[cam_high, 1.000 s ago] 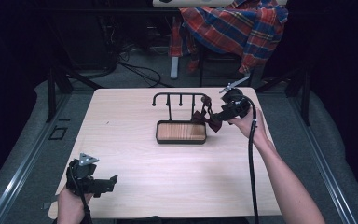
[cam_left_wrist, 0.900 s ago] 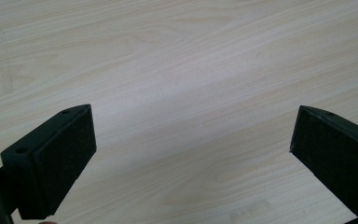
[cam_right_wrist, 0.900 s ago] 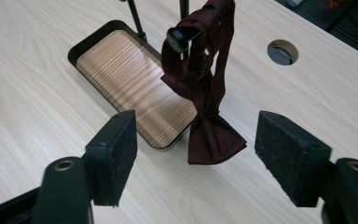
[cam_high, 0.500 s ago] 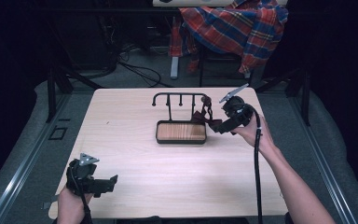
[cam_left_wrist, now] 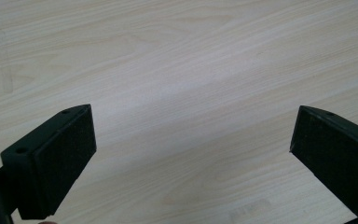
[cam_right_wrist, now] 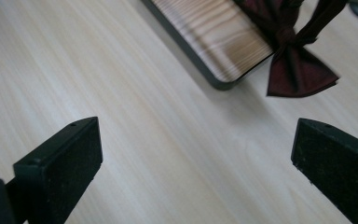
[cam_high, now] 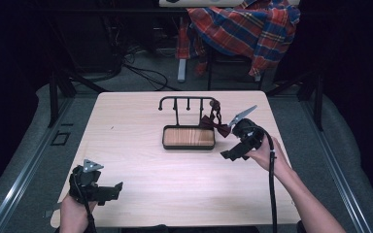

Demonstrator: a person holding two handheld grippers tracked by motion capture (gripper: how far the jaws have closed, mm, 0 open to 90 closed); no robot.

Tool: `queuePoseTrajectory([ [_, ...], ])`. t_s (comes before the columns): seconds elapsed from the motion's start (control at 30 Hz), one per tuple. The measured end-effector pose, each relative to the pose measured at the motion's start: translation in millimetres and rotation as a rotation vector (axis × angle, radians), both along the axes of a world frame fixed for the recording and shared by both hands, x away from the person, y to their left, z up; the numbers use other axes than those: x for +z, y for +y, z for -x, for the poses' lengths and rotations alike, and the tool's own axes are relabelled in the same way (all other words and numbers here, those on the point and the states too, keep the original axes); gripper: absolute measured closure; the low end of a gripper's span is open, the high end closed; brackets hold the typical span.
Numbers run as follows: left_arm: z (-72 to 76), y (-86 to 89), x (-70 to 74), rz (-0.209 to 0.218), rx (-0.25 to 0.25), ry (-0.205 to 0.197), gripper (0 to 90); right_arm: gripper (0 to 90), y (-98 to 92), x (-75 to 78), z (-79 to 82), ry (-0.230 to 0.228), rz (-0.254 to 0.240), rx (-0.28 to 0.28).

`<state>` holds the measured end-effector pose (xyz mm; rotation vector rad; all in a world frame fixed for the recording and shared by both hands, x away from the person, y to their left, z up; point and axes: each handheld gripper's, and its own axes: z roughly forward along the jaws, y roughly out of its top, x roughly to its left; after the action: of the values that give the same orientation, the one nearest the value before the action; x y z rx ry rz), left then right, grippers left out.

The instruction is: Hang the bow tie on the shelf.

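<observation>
Black jaws of my right gripper (cam_high: 229, 154) stand wide with nothing between them; they have just been opening, above bare table (cam_high: 184, 194) near its right edge. Just beyond them the dark red bow tie (cam_high: 213, 124) hangs from the right end of the black rack (cam_high: 187, 100), over the wooden tray (cam_high: 188, 137). My left gripper (cam_high: 110, 191), near the front left corner, is also spread wide and holds nothing.

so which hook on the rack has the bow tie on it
The hook at the rack's right end, nearest the right gripper. The dark red bow tie hangs there by its strap; the other hooks are bare.
</observation>
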<state>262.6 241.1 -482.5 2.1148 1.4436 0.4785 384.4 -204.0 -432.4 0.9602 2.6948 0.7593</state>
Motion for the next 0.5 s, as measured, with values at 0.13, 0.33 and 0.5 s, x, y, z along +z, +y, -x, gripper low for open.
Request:
queuePoseTrajectory([
  [0.13,0.0,0.0,0.0,0.000,0.000,0.001,0.2,0.0,0.1,-16.9,12.5,0.030,0.029,0.032],
  [0.33,-0.2,-0.5,0.2,-0.006,-0.003,0.007,0.2,0.0,-0.9,-35.8,20.4,0.074,0.053,0.059],
  [0.5,-1.0,-1.0,-0.1,-0.010,0.006,0.009,0.2,0.1,-2.6,-51.8,25.7,0.103,0.089,0.075],
])
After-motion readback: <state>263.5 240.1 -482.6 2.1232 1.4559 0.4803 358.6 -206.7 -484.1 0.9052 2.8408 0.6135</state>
